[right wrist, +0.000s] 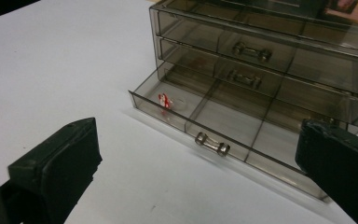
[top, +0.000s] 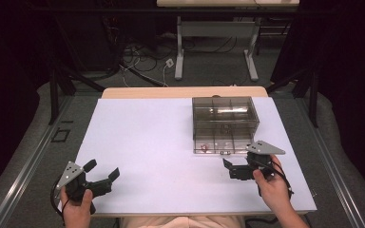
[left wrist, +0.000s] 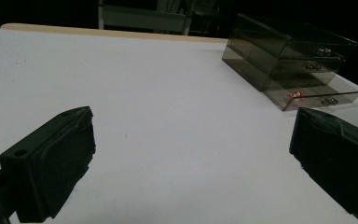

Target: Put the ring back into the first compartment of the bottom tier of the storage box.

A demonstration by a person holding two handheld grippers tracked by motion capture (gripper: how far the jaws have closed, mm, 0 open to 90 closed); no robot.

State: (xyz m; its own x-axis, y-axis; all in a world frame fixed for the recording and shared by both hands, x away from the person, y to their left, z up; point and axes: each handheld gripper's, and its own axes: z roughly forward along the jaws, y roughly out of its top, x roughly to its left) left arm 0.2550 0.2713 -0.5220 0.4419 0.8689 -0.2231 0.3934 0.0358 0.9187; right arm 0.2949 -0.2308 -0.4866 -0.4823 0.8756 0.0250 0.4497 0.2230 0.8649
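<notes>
A smoky clear drawer box with three drawers stands on the white table, right of centre. Its bottom drawer is pulled out, and a small red and white item lies in the left compartment. The same item shows in the left gripper view. My right gripper is open, low over the table just in front of the open drawer, with nothing between its jaws. Its fingers frame the drawer handle. My left gripper is open and empty near the front left edge, far from the box.
A wooden strip runs along the table's far edge. Beyond it stand another table's white legs and loose cables on the floor. Dark curtains hang on both sides. Bare white surface lies between the two grippers.
</notes>
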